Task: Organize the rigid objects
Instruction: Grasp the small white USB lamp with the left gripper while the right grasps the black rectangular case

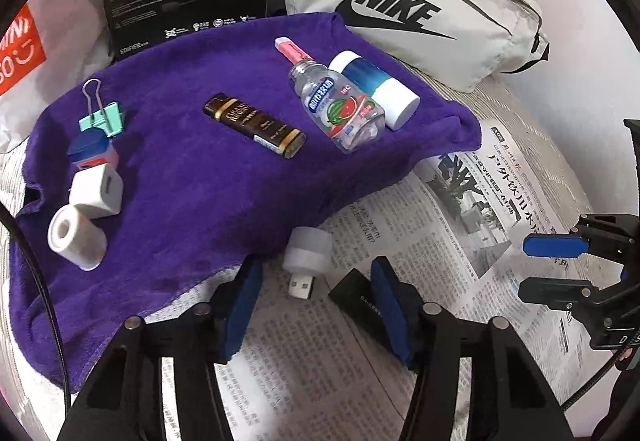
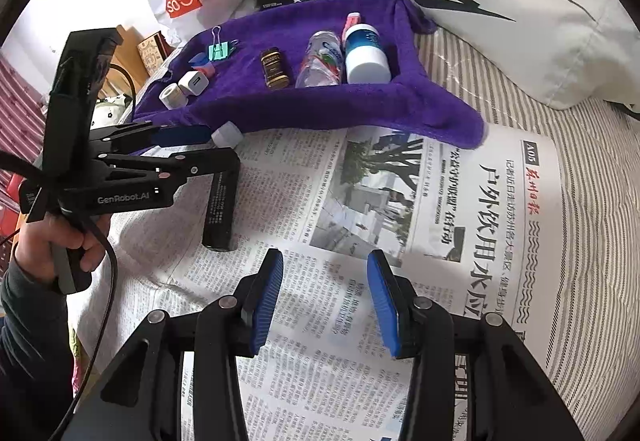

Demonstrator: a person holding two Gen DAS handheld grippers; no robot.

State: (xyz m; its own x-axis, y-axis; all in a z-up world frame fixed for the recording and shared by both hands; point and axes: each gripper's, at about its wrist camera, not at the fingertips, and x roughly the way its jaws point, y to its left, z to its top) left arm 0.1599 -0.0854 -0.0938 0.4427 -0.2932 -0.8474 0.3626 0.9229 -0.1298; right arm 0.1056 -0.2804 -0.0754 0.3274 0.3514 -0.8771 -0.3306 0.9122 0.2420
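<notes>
Both tongs, left (image 1: 316, 281) and right (image 2: 326, 297), angle downward, jaws parted, nothing gripped.

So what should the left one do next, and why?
Probably close the left hand-held gripper on the small white USB light: it lies between the open fingers on the newspaper, while most other items already sit on the purple towel.

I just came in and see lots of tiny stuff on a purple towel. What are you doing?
A person is tidying small hard things. Several already lie in a row on the purple towel. The left tool is lowered over a small white USB light and a black rectangular stick on the newspaper, with neither gripped yet. The right tool hovers open and empty over the newspaper.
</notes>
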